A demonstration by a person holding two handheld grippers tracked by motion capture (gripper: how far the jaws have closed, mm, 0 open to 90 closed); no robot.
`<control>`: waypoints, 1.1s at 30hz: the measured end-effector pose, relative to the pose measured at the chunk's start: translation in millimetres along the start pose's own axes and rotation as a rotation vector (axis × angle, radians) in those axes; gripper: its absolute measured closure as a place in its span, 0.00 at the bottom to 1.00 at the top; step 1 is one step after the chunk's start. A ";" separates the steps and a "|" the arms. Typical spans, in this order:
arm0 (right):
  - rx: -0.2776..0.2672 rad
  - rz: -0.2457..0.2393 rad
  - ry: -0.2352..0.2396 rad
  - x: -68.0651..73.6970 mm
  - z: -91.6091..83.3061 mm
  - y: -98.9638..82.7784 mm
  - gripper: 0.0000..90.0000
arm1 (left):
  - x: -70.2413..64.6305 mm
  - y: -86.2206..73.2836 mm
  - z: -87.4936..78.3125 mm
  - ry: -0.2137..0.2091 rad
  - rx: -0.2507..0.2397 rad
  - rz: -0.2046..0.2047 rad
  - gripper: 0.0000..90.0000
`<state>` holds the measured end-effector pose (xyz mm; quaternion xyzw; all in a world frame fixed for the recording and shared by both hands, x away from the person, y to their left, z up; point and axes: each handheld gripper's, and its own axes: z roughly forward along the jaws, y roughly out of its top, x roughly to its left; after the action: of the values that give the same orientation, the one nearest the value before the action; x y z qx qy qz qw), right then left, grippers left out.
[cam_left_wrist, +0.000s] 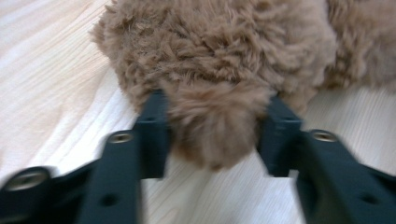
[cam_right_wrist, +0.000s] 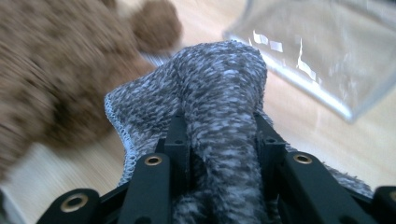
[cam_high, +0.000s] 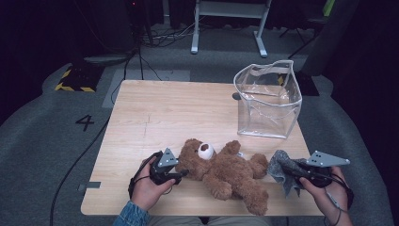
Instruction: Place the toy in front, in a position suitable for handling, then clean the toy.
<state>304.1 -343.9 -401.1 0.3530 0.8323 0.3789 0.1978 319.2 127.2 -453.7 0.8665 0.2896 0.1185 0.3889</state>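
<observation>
A brown teddy bear point(cam_high: 226, 172) lies on its back near the front edge of the wooden table point(cam_high: 164, 108), its head toward the left. My left gripper point(cam_high: 182, 173) is at the bear's left side. In the left gripper view its jaws point(cam_left_wrist: 215, 135) press on either side of a furry lobe of the bear point(cam_left_wrist: 219, 56). My right gripper point(cam_high: 284, 170), at the bear's feet, is shut on a grey knitted cloth point(cam_high: 280, 167). The cloth point(cam_right_wrist: 219, 79) bunches up between the jaws point(cam_right_wrist: 219, 135) and hangs just above the tabletop.
A clear plastic bag point(cam_high: 268, 101) with white trim stands open at the back right of the table, and in the right gripper view point(cam_right_wrist: 327, 51) it is just beyond the cloth. A black cable trails off the table's left side.
</observation>
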 end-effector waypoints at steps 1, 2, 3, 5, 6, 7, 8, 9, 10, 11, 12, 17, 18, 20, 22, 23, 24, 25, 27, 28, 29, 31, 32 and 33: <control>0.000 0.000 0.000 0.0 0.0 0.0 0.74 | 0.0 0.0 0.0 0.000 0.000 0.000 0.68; -0.021 -0.013 0.015 3.5 -2.5 9.4 0.74 | -1.0 -0.5 -1.8 -0.003 0.010 0.011 0.73; -0.029 -0.023 0.018 4.5 -2.9 13.6 0.74 | -3.9 -2.6 -5.4 -0.015 0.015 0.025 0.75; -0.036 -0.028 0.026 5.5 -3.1 17.4 0.74 | -5.8 -4.1 -8.6 -0.016 0.021 0.032 0.76; -0.043 -0.032 0.035 6.6 -2.9 21.8 0.74 | -6.5 -4.9 -11.1 -0.016 0.023 0.038 0.78; -0.051 -0.039 0.042 7.2 -2.6 24.2 0.74 | -8.2 -6.5 -14.0 -0.024 0.021 0.036 0.78; -0.068 -0.048 0.063 10.1 -2.2 30.7 0.74 | -11.0 -9.0 -19.5 -0.028 0.019 0.037 0.79; -0.068 -0.048 0.063 10.1 -2.2 30.7 0.74 | -11.0 -9.0 -19.5 -0.028 0.019 0.037 0.79; -0.075 -0.049 0.073 11.5 -1.8 33.2 0.74 | -14.6 -11.2 -23.5 -0.034 0.019 0.038 0.79; -0.087 -0.062 0.093 14.6 -0.8 38.8 0.74 | -16.6 -12.5 -25.8 -0.033 0.018 0.046 0.80; -0.094 -0.069 0.109 17.2 -0.1 42.9 0.74 | -18.0 -13.4 -27.7 -0.032 0.020 0.055 0.80; -0.122 -0.117 0.180 34.1 7.0 66.0 0.73 | -24.1 -15.6 -30.9 -0.028 0.024 0.050 0.80; -0.127 -0.125 0.196 38.1 8.7 71.4 0.73 | -24.3 -15.5 -31.2 -0.031 0.030 0.055 0.80; -0.142 -0.151 0.223 46.8 12.5 82.7 0.73 | -24.5 -15.0 -31.5 -0.031 0.030 0.055 0.80; -0.155 -0.187 0.266 61.5 19.0 98.9 0.73 | -24.3 -14.9 -32.2 -0.033 0.022 0.048 0.80; -0.155 -0.187 0.266 61.5 19.0 98.9 0.73 | -24.3 -14.9 -32.2 -0.033 0.022 0.048 0.80; -0.161 -0.205 0.293 71.5 25.3 108.4 0.73 | -24.1 -14.7 -34.2 -0.024 0.010 0.054 0.80; -0.161 -0.205 0.293 71.5 25.3 108.4 0.73 | -24.1 -14.7 -34.2 -0.024 0.010 0.054 0.81; -0.160 -0.237 0.329 83.9 37.2 120.1 0.73 | -24.4 -14.2 -39.3 -0.018 -0.012 0.049 0.81; -0.160 -0.237 0.329 83.9 37.2 120.1 0.73 | -24.4 -14.2 -39.3 -0.018 -0.012 0.049 0.82; -0.157 -0.250 0.353 92.9 45.5 126.3 0.73 | -24.9 -14.5 -42.6 -0.017 -0.026 0.045 0.83; -0.152 -0.264 0.378 101.6 54.0 131.6 0.73 | -25.2 -14.9 -43.5 -0.017 -0.028 0.042 0.83; -0.152 -0.264 0.378 101.6 54.0 131.6 0.73 | -25.3 -15.5 -44.5 -0.015 -0.024 0.045 0.83; -0.146 -0.267 0.388 106.1 58.3 134.1 0.73 | -26.2 -16.5 -44.7 -0.008 -0.023 0.041 0.83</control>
<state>326.2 -174.9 -341.3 0.1451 0.8643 0.4693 0.1077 272.1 147.4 -435.4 0.8682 0.2688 0.1264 0.3976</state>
